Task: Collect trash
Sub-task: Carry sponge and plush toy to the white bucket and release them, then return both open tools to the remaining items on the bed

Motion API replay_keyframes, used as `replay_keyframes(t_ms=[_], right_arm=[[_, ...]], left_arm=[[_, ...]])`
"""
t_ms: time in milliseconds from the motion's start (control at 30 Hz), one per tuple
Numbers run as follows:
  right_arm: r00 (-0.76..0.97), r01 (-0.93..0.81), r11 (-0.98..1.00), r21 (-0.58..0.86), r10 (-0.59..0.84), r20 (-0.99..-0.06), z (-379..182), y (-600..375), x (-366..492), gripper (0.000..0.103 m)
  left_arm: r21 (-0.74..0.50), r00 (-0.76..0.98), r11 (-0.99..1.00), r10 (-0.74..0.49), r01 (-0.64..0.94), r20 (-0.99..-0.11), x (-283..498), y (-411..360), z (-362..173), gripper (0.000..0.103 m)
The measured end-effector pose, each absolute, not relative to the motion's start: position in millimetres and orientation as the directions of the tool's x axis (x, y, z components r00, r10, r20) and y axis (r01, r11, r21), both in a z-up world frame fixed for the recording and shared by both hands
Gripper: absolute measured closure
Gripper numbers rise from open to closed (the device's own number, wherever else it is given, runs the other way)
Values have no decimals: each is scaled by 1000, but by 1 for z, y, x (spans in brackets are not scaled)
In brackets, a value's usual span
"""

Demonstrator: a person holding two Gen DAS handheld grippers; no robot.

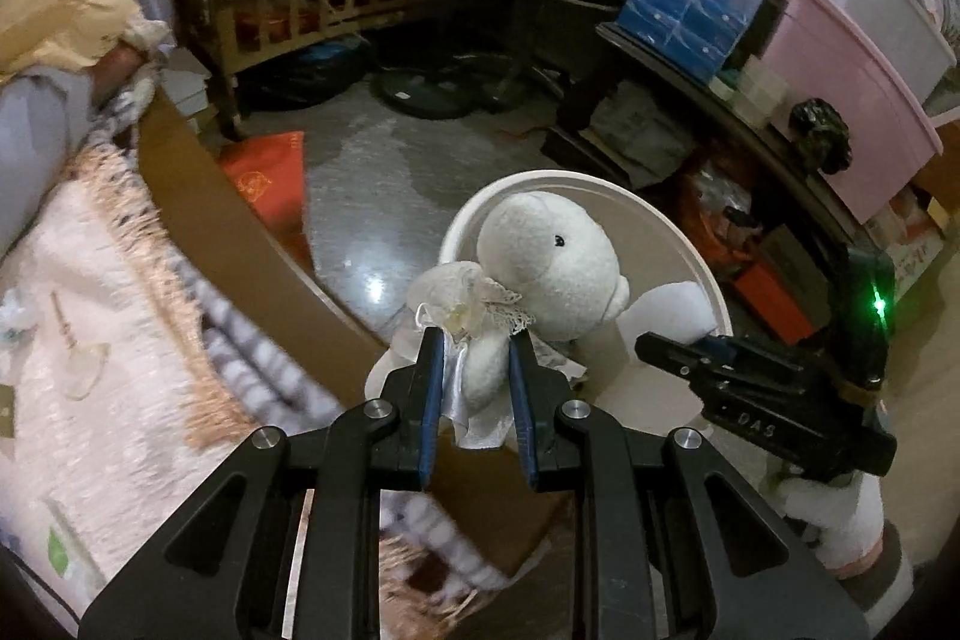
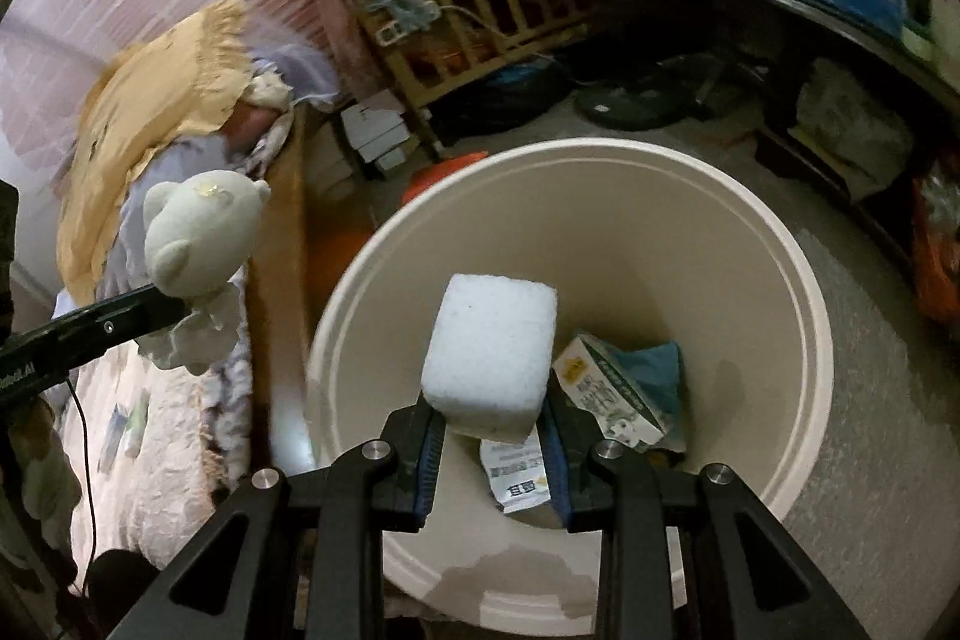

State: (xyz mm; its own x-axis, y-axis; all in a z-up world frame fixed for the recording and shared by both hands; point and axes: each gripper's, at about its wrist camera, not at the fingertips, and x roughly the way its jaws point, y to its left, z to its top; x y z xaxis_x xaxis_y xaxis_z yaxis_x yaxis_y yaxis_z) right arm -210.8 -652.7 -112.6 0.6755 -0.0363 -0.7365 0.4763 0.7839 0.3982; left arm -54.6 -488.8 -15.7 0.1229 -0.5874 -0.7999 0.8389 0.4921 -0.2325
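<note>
Step in hand: judged from the poses, dropping two held items into the bin (image 2: pixel 804 316), foam first.
Doing it well: bring each item fully inside the rim before letting go; the foam block (image 2: pixel 491 349) already hangs over the opening, so a straight release should land it on the cartons (image 2: pixel 606 388) at the bottom. The toy sits nearer the bin's left edge, beside the bed (image 1: pixel 90 340), and probably needs carrying further right so it clears the rim.
Right gripper (image 2: pixel 491 430): jaws narrow, pads pressing the foam block's lower sides; block upright, above the bin's inside.
Left gripper (image 1: pixel 474 370): jaws narrow, clamped on the white plush bear (image 1: pixel 540 250) low on its body by the lace collar; head pokes up past the fingertips.
Bin: on the floor just right of the bed, open, partly filled.
</note>
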Motion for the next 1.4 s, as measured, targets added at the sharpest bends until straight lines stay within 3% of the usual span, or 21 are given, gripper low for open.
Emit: replay_keyframes(t_ms=[333,533,667,800,933,1300,1367,1400], right_arm=[[680,511,745,428,-45,-732,-125,-665,-220,74],[679,517,734,440,-38,-733,-129,-667,-220,70],[680,523,722,453,-34,-732,-131,-670,-221,59],[687,529,710,466,-35,-726,-130,-672,-223,57],[682,524,715,462,-28,-730,-131,-670,-222,56],[696,468,757,455,1,-718,-122,-646,-207,54],[699,452,769,453,10,-715,-118,-638,-202,43],[702,442,775,453,16,-712,-116,-633,-200,42]], left_arm=[[-239,96,478,-576,845,-812,-62,-522,-29,84],[-269,73,476,-585,837,-808,-60,-529,-36,84],[-295,48,463,-597,836,-801,-59,-533,-38,82],[-336,23,458,-617,823,-786,-56,-530,-35,67],[-331,39,471,-619,818,-784,-54,-521,-29,62],[-91,284,573,-531,815,-799,-51,-467,-14,62],[-77,304,593,-515,801,-801,-45,-453,-13,62],[-74,313,605,-507,793,-803,-42,-444,-14,62]])
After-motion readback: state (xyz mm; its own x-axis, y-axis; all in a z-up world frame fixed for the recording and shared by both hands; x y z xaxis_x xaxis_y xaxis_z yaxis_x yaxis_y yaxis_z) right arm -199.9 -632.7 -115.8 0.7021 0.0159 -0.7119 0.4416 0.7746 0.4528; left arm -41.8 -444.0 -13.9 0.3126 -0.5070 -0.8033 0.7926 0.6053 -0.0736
